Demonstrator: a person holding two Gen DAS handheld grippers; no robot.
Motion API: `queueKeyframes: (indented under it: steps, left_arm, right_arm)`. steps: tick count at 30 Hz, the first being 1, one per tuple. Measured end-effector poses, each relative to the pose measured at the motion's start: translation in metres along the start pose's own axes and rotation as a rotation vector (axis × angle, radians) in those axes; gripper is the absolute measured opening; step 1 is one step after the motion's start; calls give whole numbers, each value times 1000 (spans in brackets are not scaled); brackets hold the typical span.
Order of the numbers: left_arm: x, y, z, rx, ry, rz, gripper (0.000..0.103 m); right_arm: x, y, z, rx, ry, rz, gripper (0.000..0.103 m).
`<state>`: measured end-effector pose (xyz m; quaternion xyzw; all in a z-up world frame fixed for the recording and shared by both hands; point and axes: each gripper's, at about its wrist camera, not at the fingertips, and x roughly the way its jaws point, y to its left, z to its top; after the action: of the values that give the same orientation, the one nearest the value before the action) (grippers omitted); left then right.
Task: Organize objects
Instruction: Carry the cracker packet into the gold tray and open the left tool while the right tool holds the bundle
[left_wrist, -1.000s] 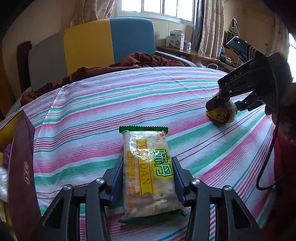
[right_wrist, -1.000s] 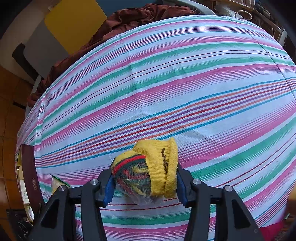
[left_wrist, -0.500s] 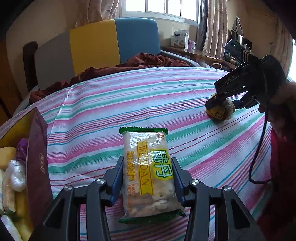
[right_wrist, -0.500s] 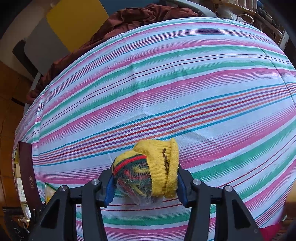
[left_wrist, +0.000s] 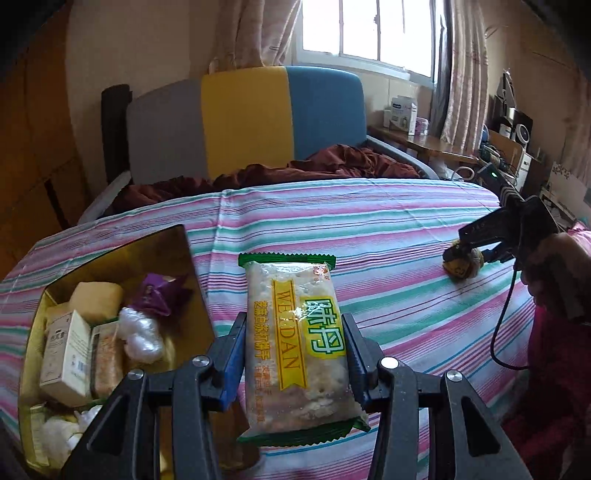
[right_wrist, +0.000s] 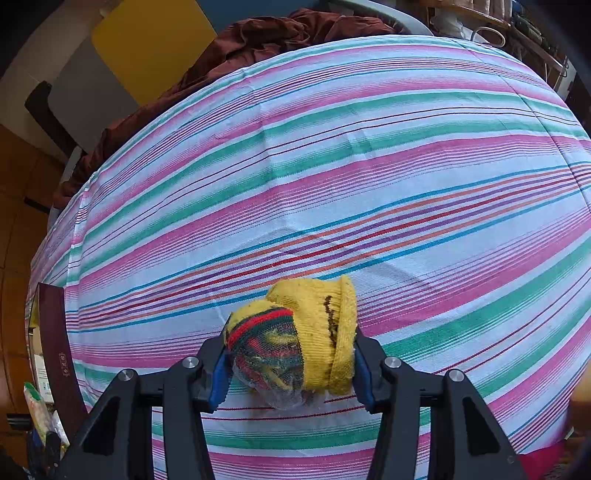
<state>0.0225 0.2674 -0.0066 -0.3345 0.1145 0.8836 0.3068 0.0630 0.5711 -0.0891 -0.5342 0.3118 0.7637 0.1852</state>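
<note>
My left gripper (left_wrist: 293, 363): fingers closed against both long sides of the cracker packet (left_wrist: 295, 343), which I hold lengthwise just beside the open box (left_wrist: 177, 243) at the left edge of the striped bed cover (left_wrist: 388, 236).

Box contents as I see them: small carton (left_wrist: 66, 356), orange packet (left_wrist: 107, 356), purple wrapper (left_wrist: 157, 295), clear plastic bundles (left_wrist: 142, 332).

My right gripper (right_wrist: 290, 363): fingers pressed on either side of the rolled yellow sock (right_wrist: 299, 339), which sits on the bed cover near its right edge; the roll shows red and green bands.

Far edge: dark red blanket (left_wrist: 295, 171), bunched.
</note>
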Motion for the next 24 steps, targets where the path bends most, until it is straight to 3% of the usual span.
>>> queueKeyframes:
  steps: [9,17,24]
  left_arm:
    - [-9,72,-18,-122,30,89,48]
    - [16,137,-50,-347,172,-2,48]
    - [27,132,-48,-295,190,36,50]
  right_arm:
    - [-7,1,-5,-11,-3,-17,53]
    - [-5,4,-5,-24,-6,-36,53]
    - [-5,4,-4,-26,-6,-38,53]
